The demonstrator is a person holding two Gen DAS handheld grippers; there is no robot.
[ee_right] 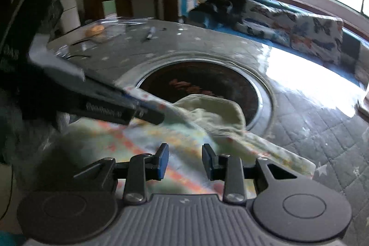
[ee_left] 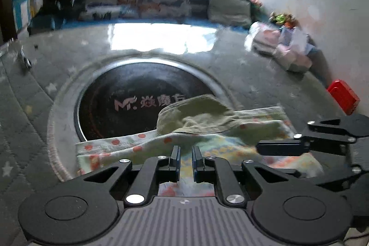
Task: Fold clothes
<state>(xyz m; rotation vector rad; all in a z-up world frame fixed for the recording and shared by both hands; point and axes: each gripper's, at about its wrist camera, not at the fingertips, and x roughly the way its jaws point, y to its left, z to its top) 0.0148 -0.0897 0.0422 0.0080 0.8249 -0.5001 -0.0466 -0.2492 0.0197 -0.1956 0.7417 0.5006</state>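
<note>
Left gripper point(ee_left: 186, 159): jaws narrowed to a slim gap, patterned cloth point(ee_left: 129, 149) passing between and beneath the fingers; whether the pads actually pinch it, impossible to tell. Just ahead of the fingertips, a dotted hem of that cloth, and on top of it a bunched olive-green garment point(ee_left: 196, 115), crumpled and partly overhanging the dark round inset point(ee_left: 129, 105) of the table. To the right of the left gripper, close beside it, the black linkage of the right gripper point(ee_left: 283, 146), lying over the same cloth.

Right gripper point(ee_right: 185, 159): jaws standing apart with a clear gap, blue pad point(ee_right: 162, 161) showing on the left finger, nothing visibly pressed between them; patterned cloth point(ee_right: 129, 142) spread below, blurred. Ahead and slightly right of the fingertips, the pale green garment point(ee_right: 219, 114) heaped at the edge of the round inset point(ee_right: 198, 82). To the upper left, the left gripper point(ee_right: 152, 114) reaching in at a slant, tip at the dotted hem.

Beyond both tools: grey star-printed quilted table cover point(ee_left: 34, 93), glossy with window glare; a butterfly-print cushion point(ee_right: 311, 34) along the window bench; a red box point(ee_left: 343, 96) far right of the left gripper.
</note>
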